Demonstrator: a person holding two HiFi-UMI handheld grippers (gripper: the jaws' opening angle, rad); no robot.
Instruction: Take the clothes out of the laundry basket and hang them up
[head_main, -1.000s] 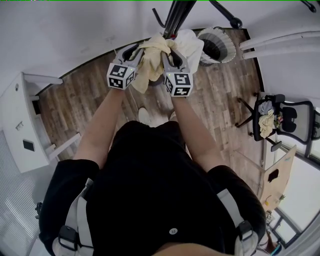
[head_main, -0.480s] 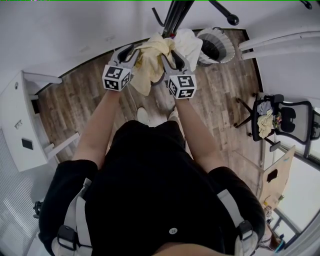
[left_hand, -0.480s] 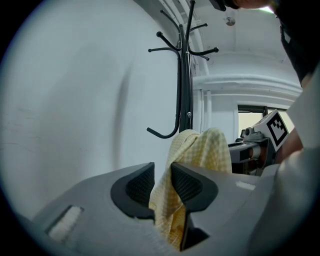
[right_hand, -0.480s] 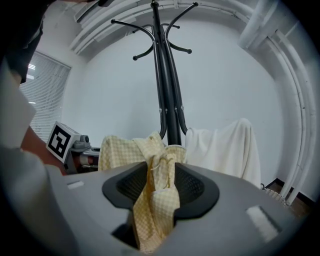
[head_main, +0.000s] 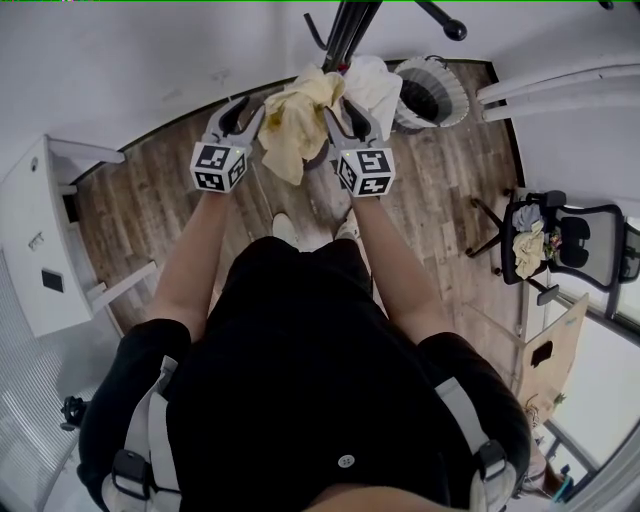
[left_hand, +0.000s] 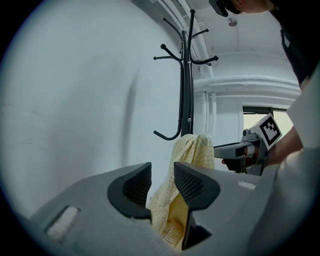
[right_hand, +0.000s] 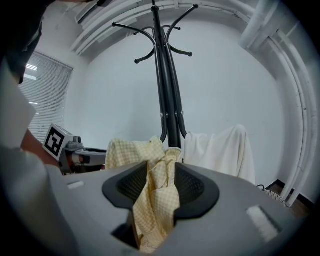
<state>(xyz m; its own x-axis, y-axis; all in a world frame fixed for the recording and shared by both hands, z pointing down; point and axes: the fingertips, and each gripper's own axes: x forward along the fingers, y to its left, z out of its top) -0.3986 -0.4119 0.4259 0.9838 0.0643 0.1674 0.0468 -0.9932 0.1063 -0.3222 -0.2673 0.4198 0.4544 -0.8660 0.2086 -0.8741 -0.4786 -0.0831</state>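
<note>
Laundry basket (head_main: 447, 97), at 1 o'clock from the person: interior dark, contents indiscernible. Office chair (head_main: 590, 240), at 3 o'clock: seat heaped with garments (head_main: 528, 245). Yellow checked cloth (head_main: 295, 120), at 12 o'clock, drapes on the coat stand (head_main: 350, 30), touching a white garment (right_hand: 220, 150). Left gripper (left_hand: 161, 181): jaws just opened, released, cloth just beyond them. Right gripper (right_hand: 161, 182): jaws just widened, slack around the cloth's folds. Gripper cubes carry black-and-white square markers only.

Tally: two grippers, left gripper (head_main: 243, 108) and right gripper (head_main: 350, 112). One yellow checked cloth (head_main: 295, 115). One white garment (right_hand: 220, 150). One coat stand (right_hand: 165, 100). One laundry basket (head_main: 432, 92). One office chair (head_main: 575, 240). One white cabinet (head_main: 30, 250).
</note>
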